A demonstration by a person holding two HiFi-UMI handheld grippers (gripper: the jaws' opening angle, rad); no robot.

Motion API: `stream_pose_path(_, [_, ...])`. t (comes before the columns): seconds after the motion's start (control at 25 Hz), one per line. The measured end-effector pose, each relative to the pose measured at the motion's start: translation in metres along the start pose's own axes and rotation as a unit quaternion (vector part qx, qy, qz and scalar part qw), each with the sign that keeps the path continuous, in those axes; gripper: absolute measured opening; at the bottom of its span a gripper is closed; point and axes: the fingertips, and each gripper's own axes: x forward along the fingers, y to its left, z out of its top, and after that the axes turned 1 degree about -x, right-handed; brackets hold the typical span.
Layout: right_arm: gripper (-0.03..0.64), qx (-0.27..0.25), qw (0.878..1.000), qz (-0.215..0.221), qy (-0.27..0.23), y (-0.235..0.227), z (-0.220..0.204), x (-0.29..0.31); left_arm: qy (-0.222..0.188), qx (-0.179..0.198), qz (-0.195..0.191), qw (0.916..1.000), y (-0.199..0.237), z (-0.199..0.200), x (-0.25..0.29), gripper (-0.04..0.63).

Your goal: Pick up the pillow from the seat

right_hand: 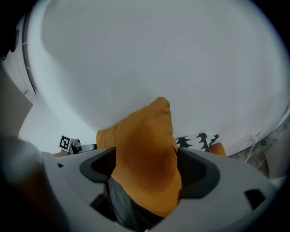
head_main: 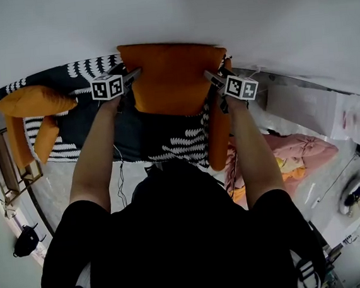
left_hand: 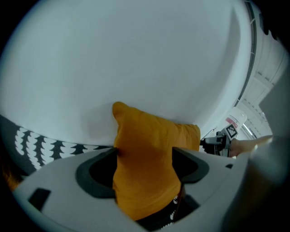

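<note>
Both hand-held grippers are at the pillow (head_main: 173,77): the left hand-held gripper (head_main: 130,76) has its jaws spread around one side edge, the right hand-held gripper (head_main: 213,77) has its jaws spread around the opposite edge. In each gripper view orange fabric fills the gap and brushes the pads, yet it bulges freely and shows no pinch, so neither appears to be gripping.

The pillow stands upright at the back of the seat (head_main: 121,130), leaning against the white wall (head_main: 230,9). Another orange cushion (head_main: 35,100) lies at the far left end of the seat, well apart.

To do this step well, I would push both sets of jaws deeper over the edges, then close them together, so the soft filling compresses evenly. Squeeze firmly, since a shallow bite on loose fabric could slip. Then lift both sides level, up and away from the seat.
</note>
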Motion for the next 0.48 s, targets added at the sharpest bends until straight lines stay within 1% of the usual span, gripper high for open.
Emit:
stream_pose_path(0.12, [0.417,0.005,1.000,0.007,-0.004,-0.003,0.004,0.004,0.004,0.008,0.010,0.9999,0.005,0.003,0.006,0.377])
stream_pose_path(0.28, [0.424,0.010,1.000,0.020,0.002,-0.004,0.002,0.009,0.013,0.007,0.010,0.9998,0.006,0.002,0.014,0.385])
stream_pose_path(0.48, [0.427,0.013,0.999,0.029,0.014,-0.005,0.001,0.020,0.018,0.001,0.024,0.9995,0.014,0.000,0.017,0.430])
